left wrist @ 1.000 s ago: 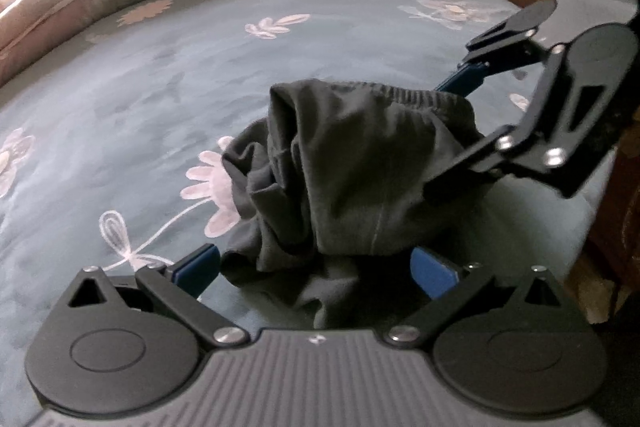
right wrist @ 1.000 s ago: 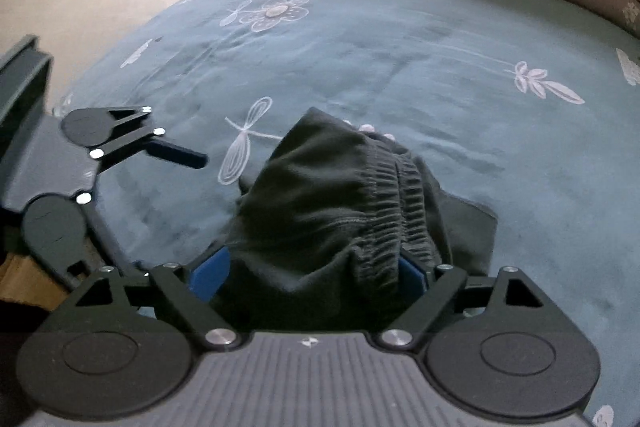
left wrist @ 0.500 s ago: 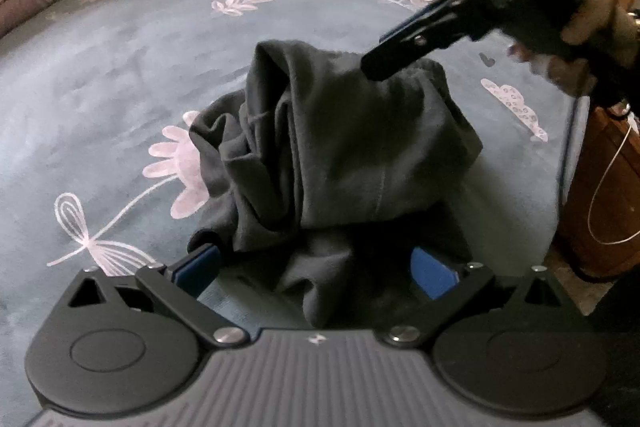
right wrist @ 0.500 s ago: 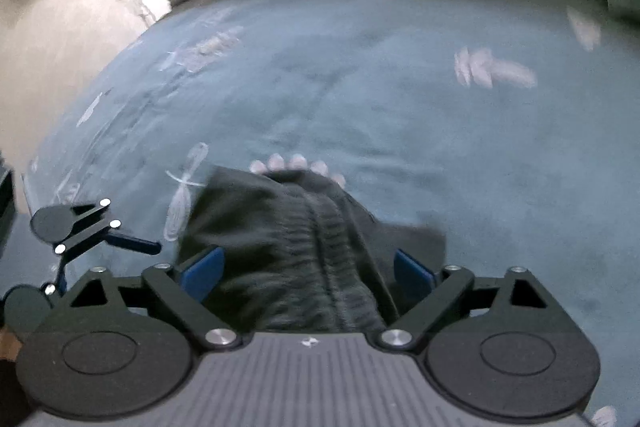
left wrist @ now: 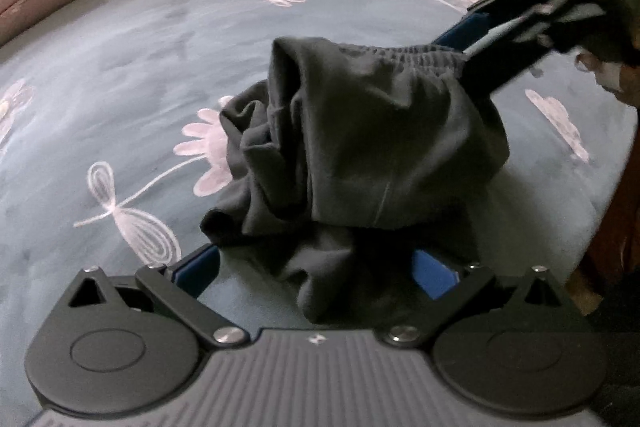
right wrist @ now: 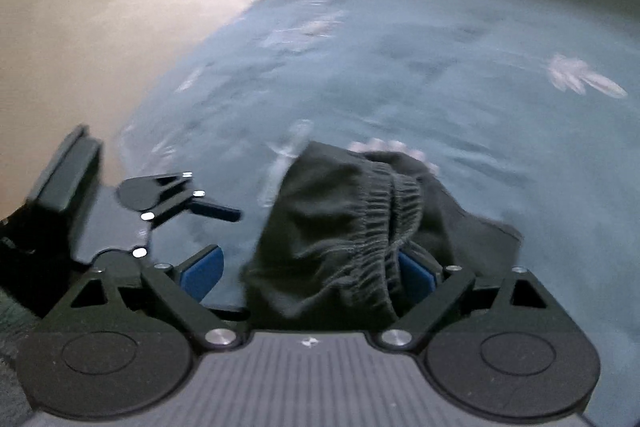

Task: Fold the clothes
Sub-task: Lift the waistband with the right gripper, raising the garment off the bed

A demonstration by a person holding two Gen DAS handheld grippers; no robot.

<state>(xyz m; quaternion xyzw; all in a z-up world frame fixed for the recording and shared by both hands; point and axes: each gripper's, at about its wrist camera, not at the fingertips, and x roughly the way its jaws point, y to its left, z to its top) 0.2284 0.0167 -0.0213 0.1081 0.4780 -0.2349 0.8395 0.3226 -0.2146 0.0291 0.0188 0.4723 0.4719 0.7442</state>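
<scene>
- Left wrist view: a dark grey garment (left wrist: pixel 360 147) lay bunched in a heap on the blue flowered bedspread (left wrist: pixel 120 67), near the bed's right edge. The left gripper (left wrist: pixel 316 267) stood wide open, its blue pads either side of the heap's near folds, not pressing them. The right gripper (left wrist: pixel 480 39) reached in from the upper right at the elastic waistband.
- Right wrist view (blurred): the right gripper (right wrist: pixel 308 271) gaped wide, its jaws having just been opening, with the gathered waistband (right wrist: pixel 380 227) between the pads; grip unclear. The left gripper (right wrist: pixel 208 211) showed at left, near the bedspread's (right wrist: pixel 440 67) edge.
- No containers showed.
</scene>
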